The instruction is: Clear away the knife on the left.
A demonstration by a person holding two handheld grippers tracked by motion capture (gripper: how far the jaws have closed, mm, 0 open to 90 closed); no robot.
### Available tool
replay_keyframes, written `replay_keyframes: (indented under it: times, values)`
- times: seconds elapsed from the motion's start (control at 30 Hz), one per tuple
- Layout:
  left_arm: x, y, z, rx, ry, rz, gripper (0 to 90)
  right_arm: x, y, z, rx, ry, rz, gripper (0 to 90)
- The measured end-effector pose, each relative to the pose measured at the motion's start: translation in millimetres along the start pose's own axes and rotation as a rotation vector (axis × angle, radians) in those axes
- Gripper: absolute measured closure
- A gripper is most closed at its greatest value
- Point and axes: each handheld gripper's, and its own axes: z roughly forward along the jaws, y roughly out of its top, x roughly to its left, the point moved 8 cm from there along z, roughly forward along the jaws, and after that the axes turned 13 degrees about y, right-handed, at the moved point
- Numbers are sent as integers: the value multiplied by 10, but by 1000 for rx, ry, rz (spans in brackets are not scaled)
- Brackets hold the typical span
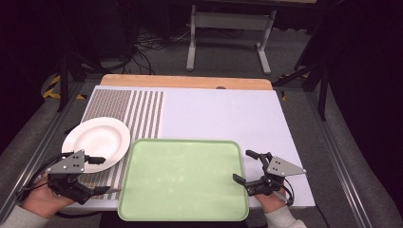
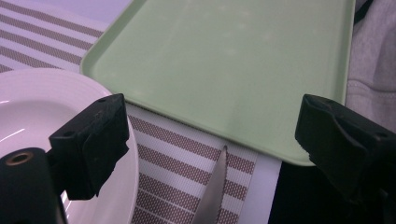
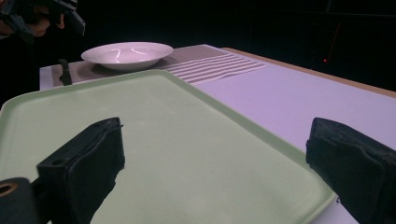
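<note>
A pale green tray lies at the front middle of the table, with nothing on it. Left of it, a white deep plate rests on a brown-and-white striped placemat. My left gripper hovers open over the mat's front corner, between the plate and the tray. A knife blade lies on the mat below its jaws, tip toward the tray. My right gripper stands open at the tray's right edge, its jaws wide apart over the tray and holding nothing.
The white tabletop stretches bare behind the tray, with a wooden strip along its far edge. A metal stand and cables sit on the floor beyond. The plate shows far across the tray in the right gripper view.
</note>
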Motion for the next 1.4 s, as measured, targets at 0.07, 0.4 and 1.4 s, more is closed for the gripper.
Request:
replay_keyframes:
  times: [0.07, 0.4, 1.4]
  values:
    - [11, -32, -10, 17, 0, 4, 102, -1, 0, 1, 0, -1, 0, 48]
    - [47, -183, -95, 96, 14, 52, 132, -2, -8, 13, 2, 4, 6, 48]
    - [211, -632, -208, 439, -13, 220, 295, 13, 7, 19, -8, 21, 11, 52]
